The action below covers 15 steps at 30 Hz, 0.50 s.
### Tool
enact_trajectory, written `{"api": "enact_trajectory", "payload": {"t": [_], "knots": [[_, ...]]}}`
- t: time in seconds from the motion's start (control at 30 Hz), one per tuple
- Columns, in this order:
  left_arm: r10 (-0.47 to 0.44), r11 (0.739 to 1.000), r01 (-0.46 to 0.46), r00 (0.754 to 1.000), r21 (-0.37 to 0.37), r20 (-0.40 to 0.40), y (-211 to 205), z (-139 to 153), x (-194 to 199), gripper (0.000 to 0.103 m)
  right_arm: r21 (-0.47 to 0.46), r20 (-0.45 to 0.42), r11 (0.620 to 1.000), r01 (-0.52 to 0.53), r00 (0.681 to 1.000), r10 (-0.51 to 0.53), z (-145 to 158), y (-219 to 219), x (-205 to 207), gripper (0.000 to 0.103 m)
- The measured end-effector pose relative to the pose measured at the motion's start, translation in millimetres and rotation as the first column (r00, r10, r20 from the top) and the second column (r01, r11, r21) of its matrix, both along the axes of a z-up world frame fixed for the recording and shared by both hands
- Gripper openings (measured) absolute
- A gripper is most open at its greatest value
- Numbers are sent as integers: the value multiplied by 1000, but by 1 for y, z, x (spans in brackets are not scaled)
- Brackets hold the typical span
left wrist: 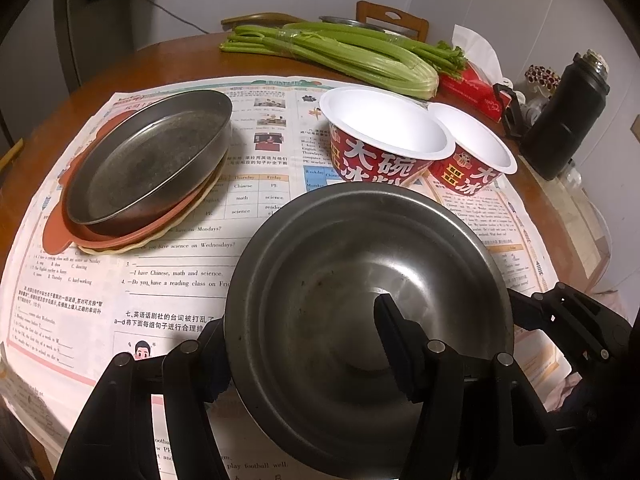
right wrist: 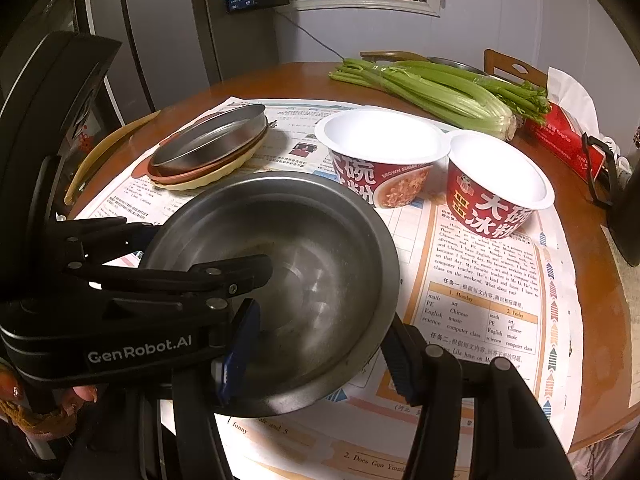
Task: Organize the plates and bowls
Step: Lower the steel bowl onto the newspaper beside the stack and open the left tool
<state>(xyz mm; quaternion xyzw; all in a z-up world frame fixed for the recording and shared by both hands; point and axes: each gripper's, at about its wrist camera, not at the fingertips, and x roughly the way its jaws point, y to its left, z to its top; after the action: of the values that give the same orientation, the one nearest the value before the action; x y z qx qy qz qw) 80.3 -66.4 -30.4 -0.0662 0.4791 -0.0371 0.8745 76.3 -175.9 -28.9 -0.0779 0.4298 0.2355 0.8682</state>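
The round steel bowl (left wrist: 360,280) is being held over the newspaper-covered bench (left wrist: 168,60), its rim gripped by both the left tool (left wrist: 308,344) and right tool (right wrist: 316,356). Behind it, two red paper bowls (left wrist: 384,136) and stacked plates (left wrist: 148,160) are being left standing.

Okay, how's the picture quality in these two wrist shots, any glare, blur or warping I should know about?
Left wrist view: dim warm light, strong fisheye bending of the newspaper, dark corners, soft sheen inside the steel bowl, and white paper bowls nearly blown out. Right wrist view: same barrel distortion, text sharp mid-frame, close fingers slightly soft, glare on the fridge.
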Motion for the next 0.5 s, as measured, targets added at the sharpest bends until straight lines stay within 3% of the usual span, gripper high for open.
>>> {"api": "enact_trajectory", "payload": {"t": [0.5], "knots": [[8,1000,-7,1000,-21,5,4,4,-2,65,21,2,1000,4,1000,-4,4,-5,-1,59]]}}
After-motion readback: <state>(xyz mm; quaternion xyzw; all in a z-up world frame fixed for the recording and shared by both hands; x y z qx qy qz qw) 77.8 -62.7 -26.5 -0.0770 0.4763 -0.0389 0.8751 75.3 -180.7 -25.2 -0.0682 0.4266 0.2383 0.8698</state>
